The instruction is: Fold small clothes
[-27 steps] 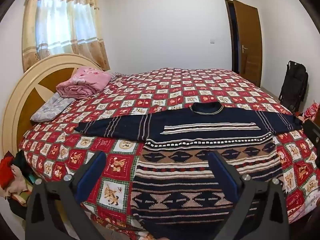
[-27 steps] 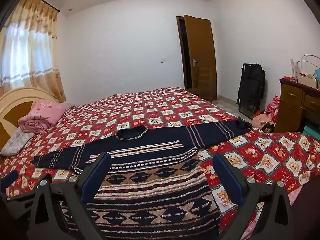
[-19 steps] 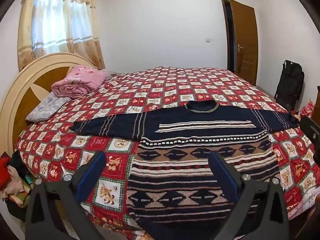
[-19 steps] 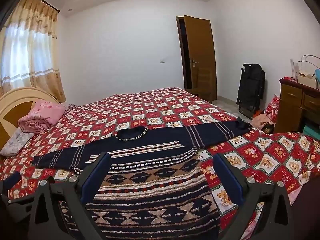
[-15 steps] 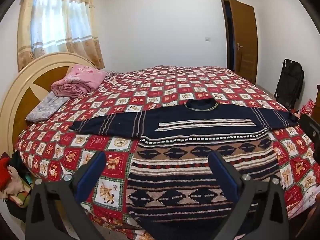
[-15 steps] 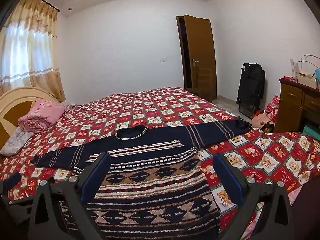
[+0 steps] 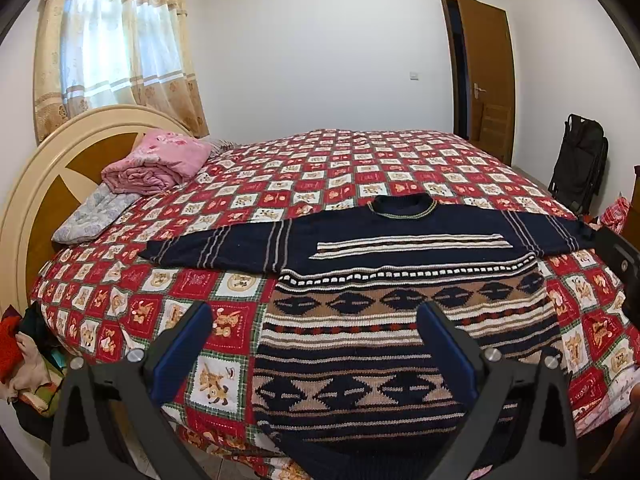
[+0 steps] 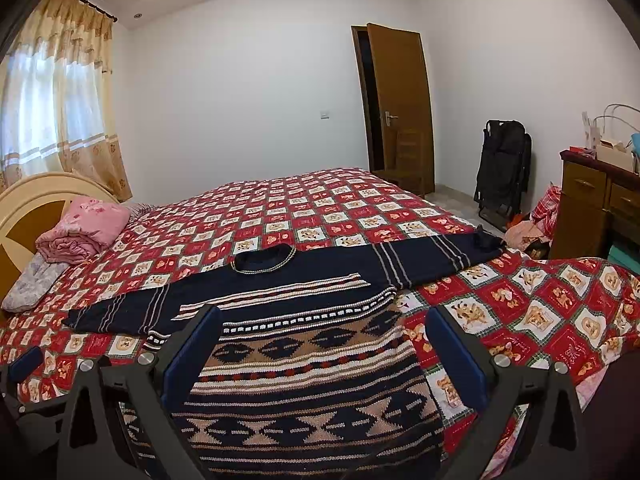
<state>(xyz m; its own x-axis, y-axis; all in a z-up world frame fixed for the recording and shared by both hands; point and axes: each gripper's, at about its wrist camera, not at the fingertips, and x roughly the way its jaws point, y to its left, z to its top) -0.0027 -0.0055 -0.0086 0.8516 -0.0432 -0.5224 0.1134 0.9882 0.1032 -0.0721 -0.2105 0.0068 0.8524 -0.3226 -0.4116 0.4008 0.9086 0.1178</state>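
Note:
A navy knitted sweater with tan, white and red patterned bands lies flat on the bed, collar away from me, both sleeves spread sideways. It also shows in the right wrist view. My left gripper is open and empty, held above the sweater's lower left part and the bedspread. My right gripper is open and empty above the sweater's lower body. The sweater's hem hangs over the near bed edge, partly hidden by the grippers.
The bed has a red checked bedspread and a round cream headboard on the left. A folded pink blanket lies on a pillow. A clothes pile sits at the left, a wooden cabinet and black folded stroller at the right.
The left gripper has drifted slightly back and up, so the sweater sits a little lower in its view. The right gripper has hardly moved. Both stay open.

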